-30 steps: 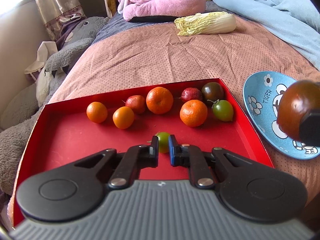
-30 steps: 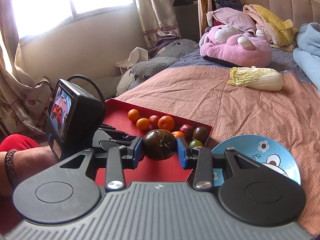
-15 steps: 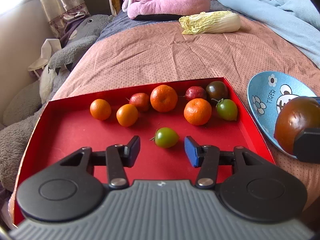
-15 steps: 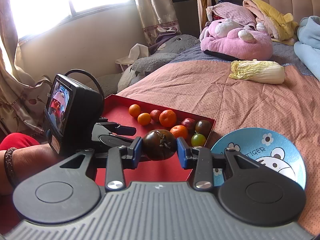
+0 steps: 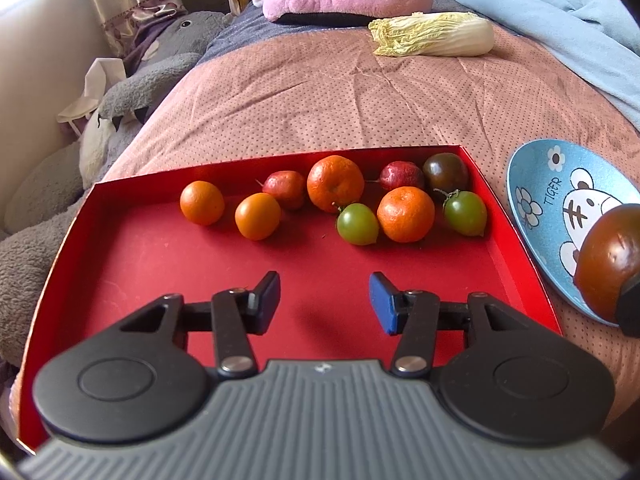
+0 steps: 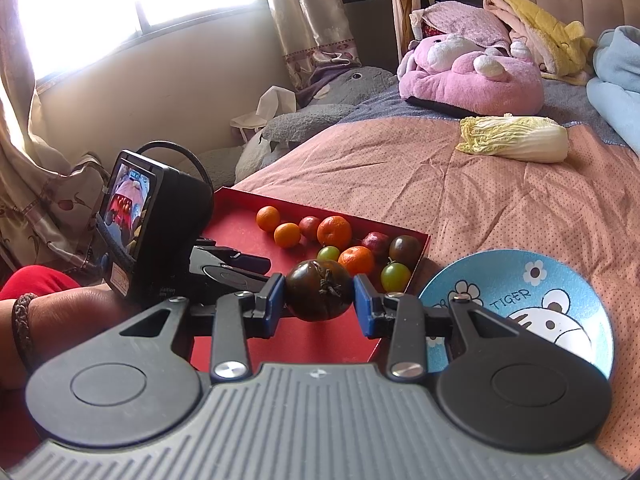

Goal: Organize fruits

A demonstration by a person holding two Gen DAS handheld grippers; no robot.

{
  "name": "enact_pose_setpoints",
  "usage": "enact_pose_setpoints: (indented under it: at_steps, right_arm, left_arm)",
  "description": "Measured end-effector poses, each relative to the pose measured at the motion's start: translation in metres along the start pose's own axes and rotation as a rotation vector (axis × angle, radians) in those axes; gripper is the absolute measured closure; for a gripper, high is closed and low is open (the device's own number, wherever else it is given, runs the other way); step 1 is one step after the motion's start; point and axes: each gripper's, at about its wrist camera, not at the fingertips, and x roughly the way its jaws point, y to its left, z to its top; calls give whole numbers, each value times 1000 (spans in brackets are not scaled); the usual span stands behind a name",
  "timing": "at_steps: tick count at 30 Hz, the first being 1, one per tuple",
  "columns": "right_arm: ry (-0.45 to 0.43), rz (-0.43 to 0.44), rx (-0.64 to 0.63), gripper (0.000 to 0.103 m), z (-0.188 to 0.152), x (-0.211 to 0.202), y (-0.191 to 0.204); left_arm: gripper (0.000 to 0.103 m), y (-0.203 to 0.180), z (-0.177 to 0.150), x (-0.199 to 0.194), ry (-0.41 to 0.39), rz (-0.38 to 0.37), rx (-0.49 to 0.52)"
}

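Observation:
A red tray [image 5: 160,264] on the bed holds several fruits in a row: oranges [image 5: 335,183], small red fruits, a dark tomato [image 5: 445,170] and two green tomatoes [image 5: 357,224]. My left gripper [image 5: 324,298] is open and empty over the tray's near half. My right gripper [image 6: 320,298] is shut on a dark brown tomato [image 6: 319,296], held above the tray's right edge beside the blue plate [image 6: 560,280]. That tomato also shows in the left wrist view [image 5: 610,256].
A napa cabbage [image 5: 432,34] lies further back on the pink bedspread. Pink plush toys [image 6: 472,76] and a blue blanket [image 5: 560,12] lie at the head. A grey plush [image 5: 132,92] lies left of the bed. The blue plate [image 5: 540,200] sits right of the tray.
My left gripper opened, let go of a green tomato, and drew back. The tomato now rests in the fruit row. My right gripper kept its dark tomato and shifted slightly toward the plate.

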Motion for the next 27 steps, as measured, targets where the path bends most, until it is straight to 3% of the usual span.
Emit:
enact_pose_setpoints:
  at_steps: [13,23,27]
  right_arm:
    - [4,8,1,60,-1,2,2]
    - [-6,30,21,60,-6,6,2]
    - [-6,49,25,60,-9,10,-1]
  left_arm:
    - [51,2,-1,3,16,0,-12]
    - [51,21,-4,-1,37,-53,-101]
    - [51,24,-5,3,44,-39,-97]
